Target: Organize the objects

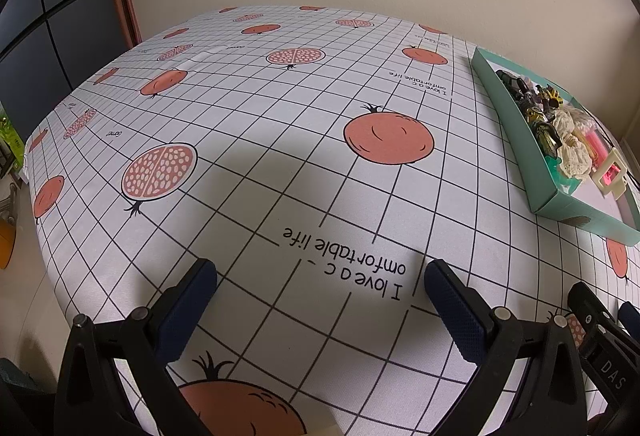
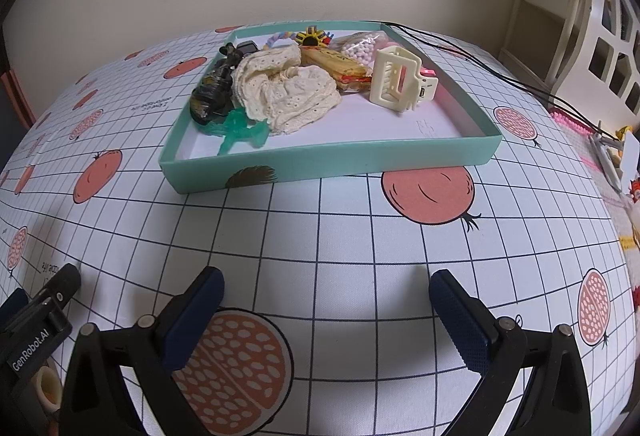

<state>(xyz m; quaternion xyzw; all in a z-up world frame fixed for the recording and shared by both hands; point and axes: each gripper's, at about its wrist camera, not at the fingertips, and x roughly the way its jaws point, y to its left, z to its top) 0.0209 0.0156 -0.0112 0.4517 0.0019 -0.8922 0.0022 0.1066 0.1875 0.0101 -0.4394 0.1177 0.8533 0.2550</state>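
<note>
- Your left gripper [image 1: 320, 300] is hovering over the pomegranate-print tablecloth [image 1: 256, 108], fingers spread wide and gripping nothing.
- Your right gripper [image 2: 326, 310] is hanging just beside it, fingers likewise apart and empty.
- The teal tray [image 2: 332, 162] is sitting beyond your right gripper, holding a cream lace cloth [image 2: 288, 92], cream hair claw [image 2: 398, 80] and green trinket [image 2: 240, 128].

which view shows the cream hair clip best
The right wrist view: the hair clip sits whole and unobstructed in the teal box. The left wrist view shows it small at the frame's right edge, partly behind the box wall.
</note>
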